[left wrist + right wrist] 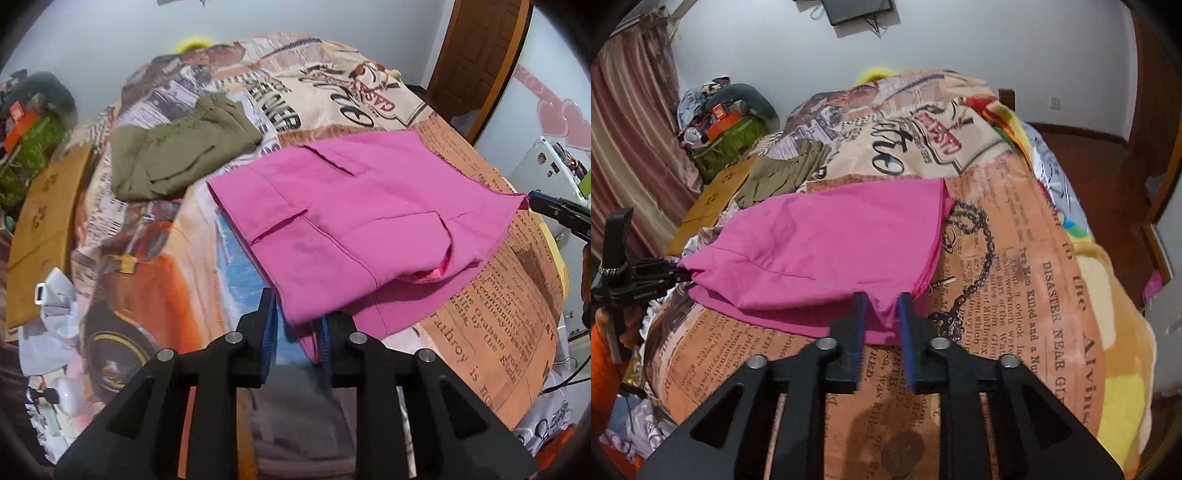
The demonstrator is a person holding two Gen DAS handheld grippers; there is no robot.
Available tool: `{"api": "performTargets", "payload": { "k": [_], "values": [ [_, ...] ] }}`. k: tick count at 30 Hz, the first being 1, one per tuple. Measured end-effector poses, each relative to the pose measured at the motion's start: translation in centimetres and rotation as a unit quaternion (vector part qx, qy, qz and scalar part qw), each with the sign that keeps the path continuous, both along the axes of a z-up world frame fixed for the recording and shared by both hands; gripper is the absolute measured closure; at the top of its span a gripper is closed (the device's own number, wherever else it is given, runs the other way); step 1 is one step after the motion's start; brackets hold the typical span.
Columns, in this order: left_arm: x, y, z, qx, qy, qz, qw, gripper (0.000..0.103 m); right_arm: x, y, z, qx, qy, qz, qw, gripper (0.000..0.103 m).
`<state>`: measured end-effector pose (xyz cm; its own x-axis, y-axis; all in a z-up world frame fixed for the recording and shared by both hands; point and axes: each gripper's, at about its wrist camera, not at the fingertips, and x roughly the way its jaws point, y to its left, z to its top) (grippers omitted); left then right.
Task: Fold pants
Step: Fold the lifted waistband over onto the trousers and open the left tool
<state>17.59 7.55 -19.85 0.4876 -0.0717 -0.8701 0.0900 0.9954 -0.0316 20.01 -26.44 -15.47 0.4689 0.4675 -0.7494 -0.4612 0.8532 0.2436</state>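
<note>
Black gripper fingers with blue pads fill the bottom of both wrist views. On the left, the left gripper (pixel 297 328) has its pads apart, with a corner of the pink pants (pixel 354 218) hanging between them; whether the pads truly pinch the cloth I cannot tell. The pants lie partly folded on the printed bedspread (pixel 491 295), pockets showing, one edge lifted off the bed. Beyond them to the left sits a bundle of olive-green clothing (pixel 177 155) (already folded, by the look of it), near the pants but not touching them.

Further right, the right gripper (pixel 881 312) also stands with its pads parted around a pulled-up peak of the pink fabric, the pads not visibly pressed on it. In the left wrist view its tip meets the far right corner of the pants, which is drawn to a point there. A brown wooden door (pixel 476 55) stands behind the bed on the right.
</note>
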Motion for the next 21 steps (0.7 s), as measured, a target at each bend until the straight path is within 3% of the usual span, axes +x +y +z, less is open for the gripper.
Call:
{"api": "performTargets", "payload": {
  "k": [6, 10, 12, 15, 21],
  "values": [
    [-1.1, -0.1, 3.2, 0.017, -0.046, 0.008, 0.9988, 0.055, -1.3, 1.6, 2.3, 0.004, -0.048, 0.027, 0.998, 0.058],
    [-1.3, -1.0, 5.4, 0.016, -0.082, 0.003, 0.9965, 0.035, -1.9, 3.7, 3.1, 0.001, -0.063, 0.061, 0.996, 0.056],
    [-1.2, -2.1, 5.9, 0.019, -0.090, -0.014, 0.9957, 0.026, -2.1, 4.6, 3.0, 0.000, -0.064, 0.076, 0.995, 0.045],
    [-0.7, -3.7, 5.3, 0.032, -0.084, -0.039, 0.9951, 0.022, -2.5, 6.3, 2.6, -0.009, -0.065, 0.103, 0.992, 0.043],
    [0.4, -6.8, 1.8, 0.068, -0.034, -0.085, 0.9935, 0.022, -2.3, 8.7, 1.2, -0.018, -0.043, 0.140, 0.989, 0.043]
  ]
}}
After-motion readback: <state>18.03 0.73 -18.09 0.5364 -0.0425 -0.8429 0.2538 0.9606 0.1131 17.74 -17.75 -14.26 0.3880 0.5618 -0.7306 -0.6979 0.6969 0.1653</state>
